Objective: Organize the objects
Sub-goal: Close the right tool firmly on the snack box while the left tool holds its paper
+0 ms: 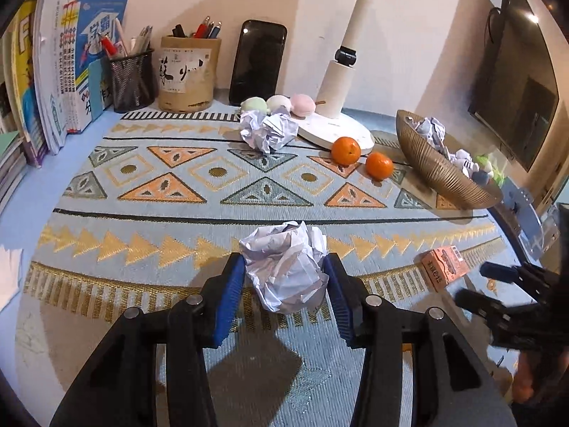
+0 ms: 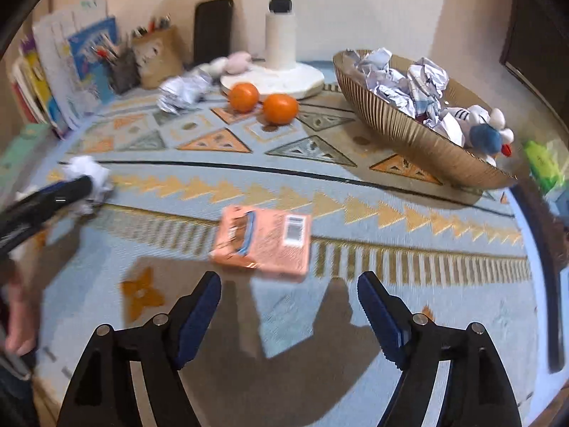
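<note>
Gripping a crumpled white paper ball (image 1: 286, 267) between blue-padded fingers: the left gripper (image 1: 286, 281), low over the patterned blue woven mat (image 1: 170, 220). Hovering spread wide and empty behind a flat pink cardboard box (image 2: 265, 240): the right gripper (image 2: 288, 306). Sitting at far right, already holding crumpled papers: a ribbed gold bowl (image 2: 402, 128).
</note>
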Motion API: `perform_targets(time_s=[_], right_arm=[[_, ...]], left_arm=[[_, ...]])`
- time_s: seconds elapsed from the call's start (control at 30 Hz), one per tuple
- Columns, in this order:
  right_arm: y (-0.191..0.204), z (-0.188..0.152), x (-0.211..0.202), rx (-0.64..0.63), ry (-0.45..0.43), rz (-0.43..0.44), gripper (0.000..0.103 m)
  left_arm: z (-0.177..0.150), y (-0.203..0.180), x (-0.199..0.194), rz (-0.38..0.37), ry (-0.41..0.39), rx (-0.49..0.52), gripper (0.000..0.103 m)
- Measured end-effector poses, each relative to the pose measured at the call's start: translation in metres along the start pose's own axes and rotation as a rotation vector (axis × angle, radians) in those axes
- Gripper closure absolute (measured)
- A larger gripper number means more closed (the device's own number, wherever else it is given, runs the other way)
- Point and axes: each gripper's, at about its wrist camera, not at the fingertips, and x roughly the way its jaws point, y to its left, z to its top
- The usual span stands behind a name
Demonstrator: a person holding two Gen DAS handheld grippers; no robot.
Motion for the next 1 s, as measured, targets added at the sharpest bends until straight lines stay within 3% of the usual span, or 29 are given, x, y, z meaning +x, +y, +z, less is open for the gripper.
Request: perform_targets(time_s=[0.1, 0.2, 0.4, 0.53, 0.67, 0.8, 1.0], right_arm=[[-0.001, 0.009, 0.011, -0.04, 0.016, -0.012, 0.033], [0.002, 0.024, 0.022, -0.033, 0.013, 0.036, 0.037], [-0.001, 0.045, 0.036, -0.023, -0.021, -0.017, 0.036], [-0.015, 0.052, 0.042, -0.031, -0.01, 0.003, 0.027], [-0.022, 0.058, 0.051, -0.025, 0.004, 0.056, 0.028], [-0.019, 0.047, 0.039, -0.006, -0.017, 0.065, 0.063], [-0.011, 0.007, 0.012, 0.013, -0.014, 0.057, 0.063]], left_arm=[[-0.001, -0.002, 0.001, 0.001, -0.001, 0.006, 0.058], [-0.001, -0.003, 0.001, 0.0, -0.004, 0.018, 0.058], [-0.002, -0.006, 0.001, 0.005, -0.006, 0.037, 0.058], [-0.002, -0.005, 0.002, -0.002, -0.002, 0.036, 0.058], [-0.001, -0.005, 0.002, -0.003, -0.003, 0.031, 0.058], [-0.001, -0.004, 0.002, -0.002, -0.002, 0.026, 0.058], [-0.002, -0.005, 0.002, -0.004, -0.003, 0.034, 0.058]])
